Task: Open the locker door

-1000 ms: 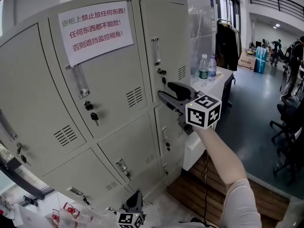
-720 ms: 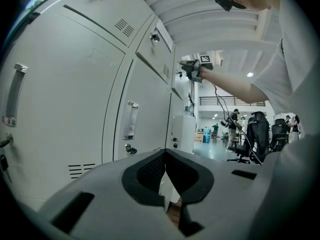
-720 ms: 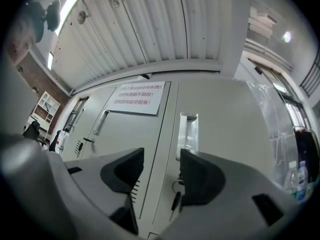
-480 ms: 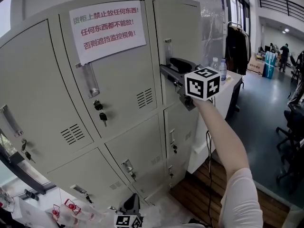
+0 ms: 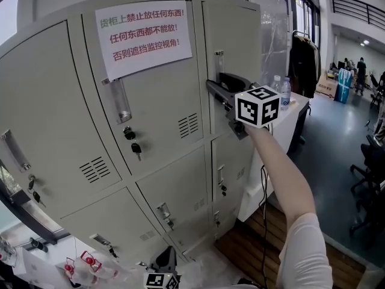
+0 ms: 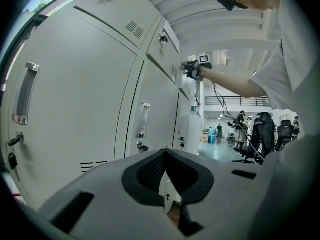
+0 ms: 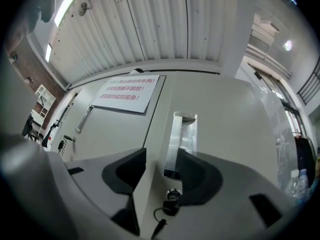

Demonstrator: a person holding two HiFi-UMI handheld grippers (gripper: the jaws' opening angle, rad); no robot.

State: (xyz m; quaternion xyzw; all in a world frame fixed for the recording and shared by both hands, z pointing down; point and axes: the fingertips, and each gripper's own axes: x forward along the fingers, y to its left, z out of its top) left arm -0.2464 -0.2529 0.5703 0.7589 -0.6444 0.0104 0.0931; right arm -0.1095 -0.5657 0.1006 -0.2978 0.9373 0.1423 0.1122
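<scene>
The grey locker bank fills the head view, and its upper right door (image 5: 234, 35) is closed. That door's vertical handle (image 5: 219, 61) stands just above my right gripper (image 5: 215, 86), held up against the door. In the right gripper view the handle's (image 7: 179, 136) lower end sits between the jaws of the right gripper (image 7: 160, 176). They are closing, with the left pad still off the handle. A lock with a key (image 7: 169, 207) hangs just below. My left gripper (image 5: 166, 265) hangs low by the bottom lockers. In its own view the left gripper (image 6: 166, 186) is shut on nothing.
A paper sign (image 5: 144, 34) is taped to the middle door. Right of the lockers a white table (image 5: 296, 108) carries water bottles (image 5: 283, 93). Behind it coats hang on a rack (image 5: 303, 59). An office chair (image 5: 370, 173) stands far right, and a wooden floor panel (image 5: 255, 236) lies below.
My right gripper has risen from the lock's height to the lower end of the upper right door's handle and closed in on the door. The left gripper has stayed low.
</scene>
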